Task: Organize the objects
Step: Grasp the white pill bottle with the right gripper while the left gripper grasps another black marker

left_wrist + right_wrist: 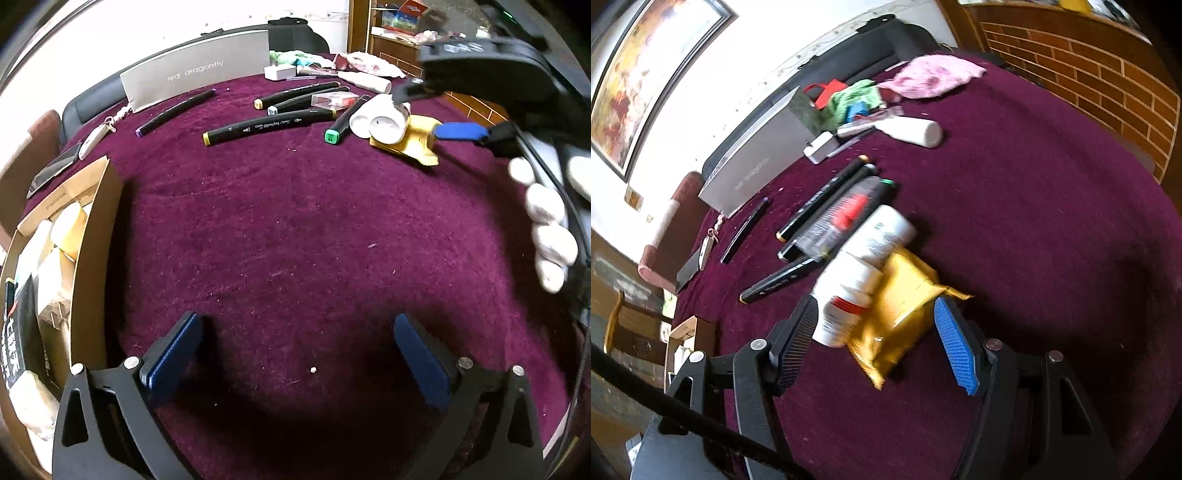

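1. Purple velvety cloth covers the surface [295,221], with a brick wall [1108,74] on one side and a framed painting [646,74] on the white wall behind.
2. At the far edge stands a grey box [195,83] printed "red dragonfly"; near it lie a white charger [279,72], a white bottle on its side [912,131], and pink [931,75] and green [853,96] cloths.
3. Several black markers [266,126] lie scattered mid-surface; one has a green cap [332,136], and a clear case with a red insert [334,99] rests across some of them.
4. A cardboard box [92,221] sits at the left edge of the left wrist view, already holding pale packets and a dark package.
5. The left gripper [297,354] hangs over bare cloth beside that box, its fingers [173,350] spread wide and released, with nothing between them.
6. The right gripper [877,345] is lowered over a gold foil packet [905,306] and two white pill bottles [849,295], which lie touching one another.
7. Its fingers [955,347] straddle the packet and the nearer bottle, parted; the left pad sits just beside the bottle, and contact cannot be told through the blur.
8. A white-gloved hand [546,229] grips the right tool's handle.
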### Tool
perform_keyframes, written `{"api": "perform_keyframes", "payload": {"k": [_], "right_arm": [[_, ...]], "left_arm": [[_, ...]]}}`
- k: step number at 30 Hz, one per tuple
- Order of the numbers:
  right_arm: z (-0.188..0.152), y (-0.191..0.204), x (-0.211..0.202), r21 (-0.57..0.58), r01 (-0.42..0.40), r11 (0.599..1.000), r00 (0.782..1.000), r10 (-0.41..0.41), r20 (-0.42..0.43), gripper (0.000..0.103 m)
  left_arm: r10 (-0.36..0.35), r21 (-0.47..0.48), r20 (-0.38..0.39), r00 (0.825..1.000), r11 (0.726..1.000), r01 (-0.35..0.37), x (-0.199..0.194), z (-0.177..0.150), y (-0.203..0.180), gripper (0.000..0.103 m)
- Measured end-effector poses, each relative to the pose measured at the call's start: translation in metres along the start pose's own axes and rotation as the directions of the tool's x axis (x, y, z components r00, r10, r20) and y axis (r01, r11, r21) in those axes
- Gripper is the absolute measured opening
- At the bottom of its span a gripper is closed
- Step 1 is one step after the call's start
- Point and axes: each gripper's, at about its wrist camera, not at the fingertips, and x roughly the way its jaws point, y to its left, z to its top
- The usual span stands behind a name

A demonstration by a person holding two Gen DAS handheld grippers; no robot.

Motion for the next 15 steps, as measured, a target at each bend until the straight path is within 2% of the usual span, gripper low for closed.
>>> {"api": "perform_keyframes", "payload": {"k": [5,8,10,13,15], "right_arm": [[0.006,0.027,0.020,-0.100,0.094,0.991,0.996,-0.094,0.007,0.068],[0.004,0.039,0.022,-0.163,0.173,0.971,0.985,-0.168,0.045,0.067],[0.003,0.040,0.010,-0.167,0.220,0.961,0.972,-0.202,0.118,0.068],[0.004,0.037,-0.011,-0.144,0.181,0.973,0.972,-0.155,0.178,0.068],[0.006,0.039,-0.010,-0.170,0.146,0.975,0.982,-0.122,0.146,0.068]], "left_arm": [[0.000,-0.001,0.003,1.000,1.000,0.000,0.000,-0.001,0.000,0.101],[0.000,-0.001,0.003,1.000,1.000,0.000,-0.001,-0.001,0.000,0.101],[0.000,-0.001,0.003,1.000,1.000,0.000,-0.001,-0.001,0.001,0.101],[0.001,-0.001,0.003,1.000,1.000,-0.001,-0.001,-0.001,0.000,0.101],[0.004,-0.001,0.004,1.000,1.000,-0.004,-0.001,-0.001,0.000,0.101]]}}
